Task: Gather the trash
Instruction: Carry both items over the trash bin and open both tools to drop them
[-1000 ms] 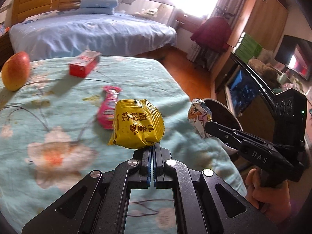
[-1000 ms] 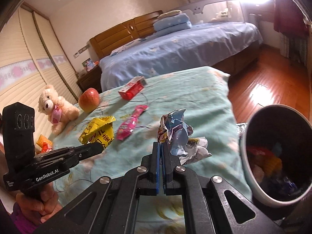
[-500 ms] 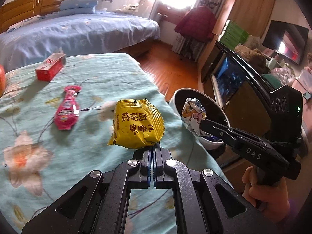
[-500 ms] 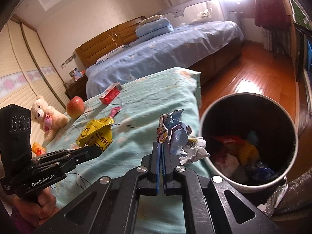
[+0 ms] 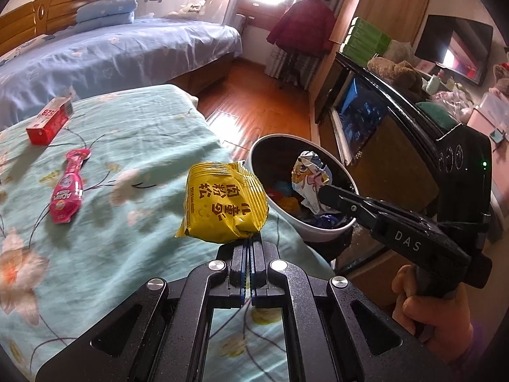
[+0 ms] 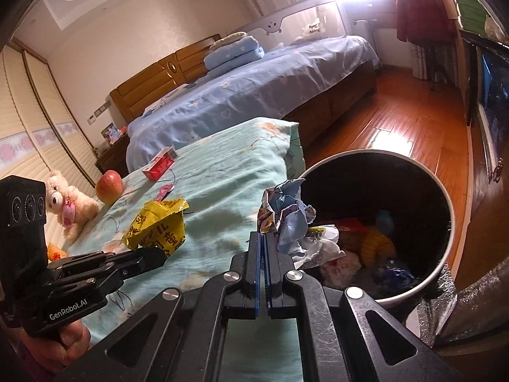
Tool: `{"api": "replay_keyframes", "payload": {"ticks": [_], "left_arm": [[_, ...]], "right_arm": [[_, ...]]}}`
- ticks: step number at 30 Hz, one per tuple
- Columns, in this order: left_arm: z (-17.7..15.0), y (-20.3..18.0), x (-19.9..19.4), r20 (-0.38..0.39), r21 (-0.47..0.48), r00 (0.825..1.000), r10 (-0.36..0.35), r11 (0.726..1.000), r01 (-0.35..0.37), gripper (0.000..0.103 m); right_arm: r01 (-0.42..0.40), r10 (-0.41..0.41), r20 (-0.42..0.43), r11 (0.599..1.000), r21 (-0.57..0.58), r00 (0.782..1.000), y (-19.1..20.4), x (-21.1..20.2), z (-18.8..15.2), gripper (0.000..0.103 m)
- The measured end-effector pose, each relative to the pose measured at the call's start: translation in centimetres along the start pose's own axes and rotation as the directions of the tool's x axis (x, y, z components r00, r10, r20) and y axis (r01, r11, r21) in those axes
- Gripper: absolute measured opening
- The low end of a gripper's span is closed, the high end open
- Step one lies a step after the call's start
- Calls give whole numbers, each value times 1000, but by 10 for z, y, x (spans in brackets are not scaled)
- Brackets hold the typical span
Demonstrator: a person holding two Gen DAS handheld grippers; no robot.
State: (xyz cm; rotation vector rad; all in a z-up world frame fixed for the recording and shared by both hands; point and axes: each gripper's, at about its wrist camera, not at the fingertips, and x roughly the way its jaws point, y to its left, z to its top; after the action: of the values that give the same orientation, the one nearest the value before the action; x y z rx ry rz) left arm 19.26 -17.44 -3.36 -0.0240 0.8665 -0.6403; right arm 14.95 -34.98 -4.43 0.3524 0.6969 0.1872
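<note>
My left gripper (image 5: 249, 246) is shut on a yellow snack packet (image 5: 224, 205) and holds it above the right edge of the teal floral bedspread (image 5: 105, 197), just left of the bin. My right gripper (image 6: 264, 238) is shut on a crumpled blue and white wrapper (image 6: 288, 213), held over the rim of the white trash bin (image 6: 445, 254); the bin (image 5: 321, 235) holds several pieces of trash. The wrapper (image 5: 310, 176) hangs over the bin's mouth in the left wrist view. A pink sachet (image 5: 66, 187) and a red box (image 5: 49, 119) lie on the bedspread.
An apple (image 6: 109, 186) and a teddy bear (image 6: 68, 202) sit at the far left of the bedspread. A blue bed (image 6: 254, 95) stands beyond. A dark TV cabinet (image 5: 375, 117) stands right of the bin, on wooden floor (image 6: 397, 121).
Both grippers have moved right, off the middle of the bedspread toward the bin. The crumpled wrapper is now over the bin's mouth and the yellow packet is beside its rim.
</note>
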Motion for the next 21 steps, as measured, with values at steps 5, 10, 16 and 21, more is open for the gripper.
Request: {"api": "replay_keyframes", "payload": {"ticks": [5,10,16,21], "left_arm": [[3,-9,6,-10,11,1000,-6,1000,6,1],[5,-19,11,-18,29,1000,-8,1000,8,1],[8,-29,16,-25,47,1000,-2,999,3,1],[12,-40,22,-30,70,1000,-9,997,11,1]], "right_arm": [[12,-13,8,1000,11,1000,-9,-3,3,2],[25,-25,17,999,22,1000,-20,-7,4,2],[37,-38,27,999,38,999,-31,-11,6,2],[44,-46,27,998,54,999,-42,-11,7,2]]}}
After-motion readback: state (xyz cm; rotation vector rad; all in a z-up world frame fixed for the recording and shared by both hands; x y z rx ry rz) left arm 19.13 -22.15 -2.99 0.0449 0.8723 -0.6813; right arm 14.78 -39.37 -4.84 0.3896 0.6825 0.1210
